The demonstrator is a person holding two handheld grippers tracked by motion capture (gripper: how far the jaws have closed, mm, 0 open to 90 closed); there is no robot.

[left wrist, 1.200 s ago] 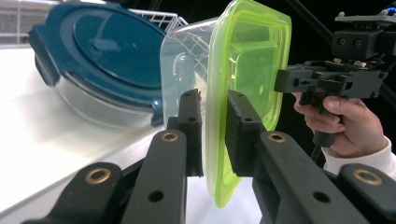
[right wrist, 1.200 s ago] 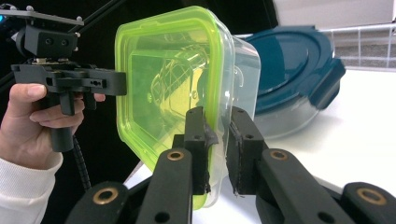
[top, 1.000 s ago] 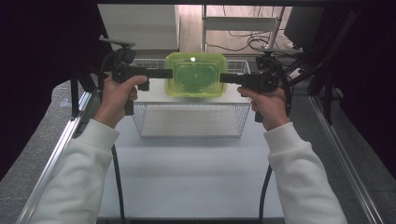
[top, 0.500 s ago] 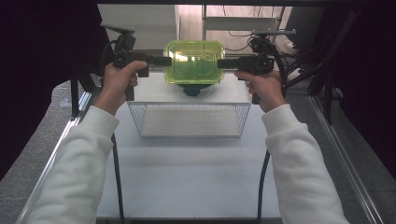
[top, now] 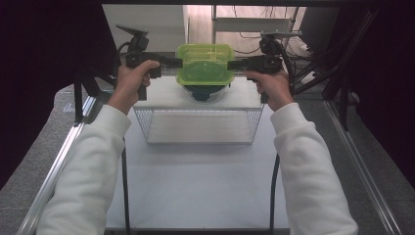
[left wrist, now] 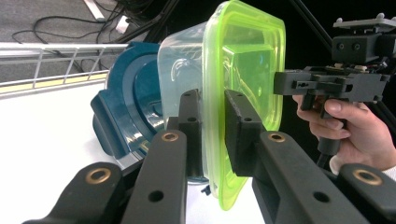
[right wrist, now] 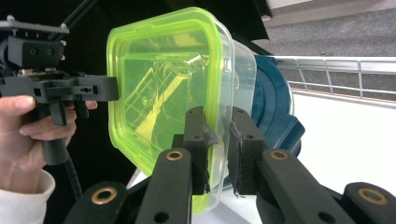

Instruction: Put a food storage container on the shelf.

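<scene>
A clear plastic box with a lime-green lid (top: 204,63) hangs between both grippers over the far part of the table. My left gripper (top: 170,62) is shut on the lid's left rim, with the rim pinched between its pads (left wrist: 212,126). My right gripper (top: 236,63) is shut on the opposite rim (right wrist: 217,135). Each gripper view shows the other hand and its gripper past the box (left wrist: 299,84) (right wrist: 93,88). Directly below the box sits a dark blue container (top: 203,92) (left wrist: 126,112) (right wrist: 275,102). Whether the box touches it I cannot tell.
A white wire basket (top: 200,127) stands across the middle of the white table, and the blue container lies at its far side. Metal rails run along both table edges (top: 73,142). Dark curtains and stands close in at left and right, and cables lie beyond the far edge.
Both hands have carried the box away from the person, toward the far edge. The blue container under it has come into sight. Both grips are unchanged.
</scene>
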